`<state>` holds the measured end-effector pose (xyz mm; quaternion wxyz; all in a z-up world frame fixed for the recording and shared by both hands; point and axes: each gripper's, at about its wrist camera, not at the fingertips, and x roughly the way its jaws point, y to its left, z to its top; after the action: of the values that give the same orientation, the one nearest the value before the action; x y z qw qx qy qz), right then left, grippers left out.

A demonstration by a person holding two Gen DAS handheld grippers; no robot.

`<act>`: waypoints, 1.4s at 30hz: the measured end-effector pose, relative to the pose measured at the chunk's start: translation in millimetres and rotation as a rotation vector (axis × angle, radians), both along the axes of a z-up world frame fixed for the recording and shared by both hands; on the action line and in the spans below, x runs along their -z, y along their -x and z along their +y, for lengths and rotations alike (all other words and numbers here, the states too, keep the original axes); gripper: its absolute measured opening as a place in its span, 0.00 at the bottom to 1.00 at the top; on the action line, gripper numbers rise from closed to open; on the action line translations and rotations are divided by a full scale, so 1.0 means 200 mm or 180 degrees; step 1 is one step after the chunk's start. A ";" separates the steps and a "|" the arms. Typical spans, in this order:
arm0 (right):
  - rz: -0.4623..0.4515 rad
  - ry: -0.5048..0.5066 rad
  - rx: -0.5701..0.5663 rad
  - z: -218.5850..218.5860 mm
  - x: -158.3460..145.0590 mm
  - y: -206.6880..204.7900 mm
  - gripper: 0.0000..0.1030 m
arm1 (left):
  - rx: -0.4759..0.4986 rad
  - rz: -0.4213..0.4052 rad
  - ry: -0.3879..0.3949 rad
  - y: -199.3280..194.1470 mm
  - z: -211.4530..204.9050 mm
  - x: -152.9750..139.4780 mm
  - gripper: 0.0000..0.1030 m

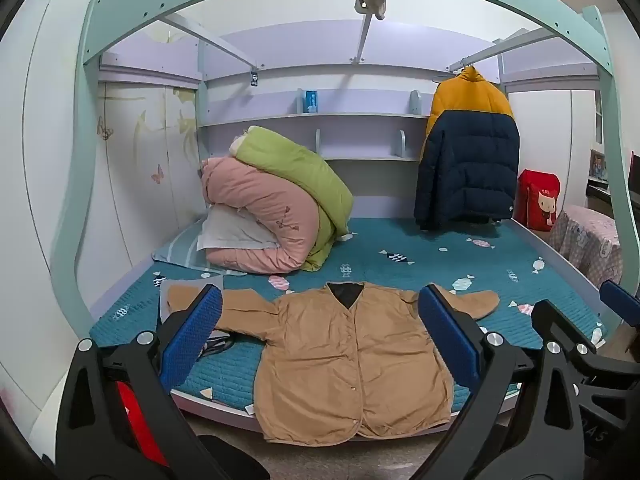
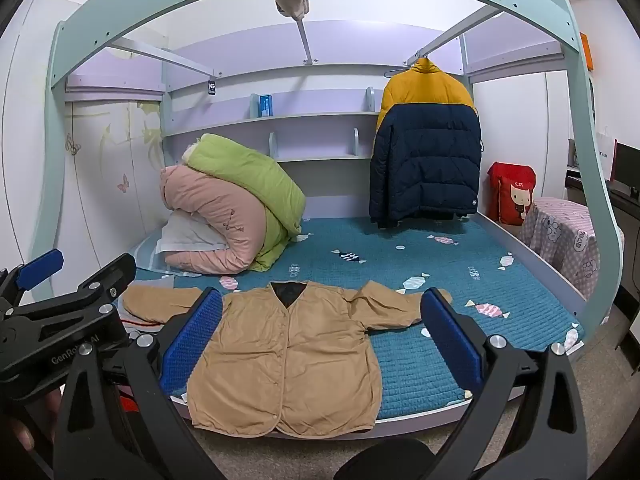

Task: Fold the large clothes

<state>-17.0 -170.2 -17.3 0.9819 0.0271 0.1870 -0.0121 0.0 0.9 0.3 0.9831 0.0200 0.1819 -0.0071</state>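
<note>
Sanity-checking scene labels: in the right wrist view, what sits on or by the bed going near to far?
tan jacket spread flat at the near edge → pink quilt with the green quilt on it → yellow and navy puffer jacket hanging at the far end → wall shelves.

Both wrist views look slightly downward from the bed's foot toward the shelves. The left sits left of the right; both share the jacket.
</note>
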 end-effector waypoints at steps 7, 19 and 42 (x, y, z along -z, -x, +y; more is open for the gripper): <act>-0.0010 -0.0008 0.0006 0.00 0.00 0.00 0.93 | 0.0011 -0.0046 -0.0070 0.00 -0.01 0.00 0.95; 0.0009 -0.0036 0.0001 -0.01 0.01 -0.01 0.93 | -0.0004 -0.0030 -0.0030 0.02 -0.02 0.02 0.95; 0.0031 -0.0070 -0.0008 -0.03 0.03 -0.03 0.93 | -0.0003 -0.0025 -0.0036 0.02 -0.03 0.01 0.95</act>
<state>-12.0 -176.1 -23.1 0.9806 0.0376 0.1920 -0.0090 -3.6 -5.0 -0.9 0.9837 0.0255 0.1780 -0.0055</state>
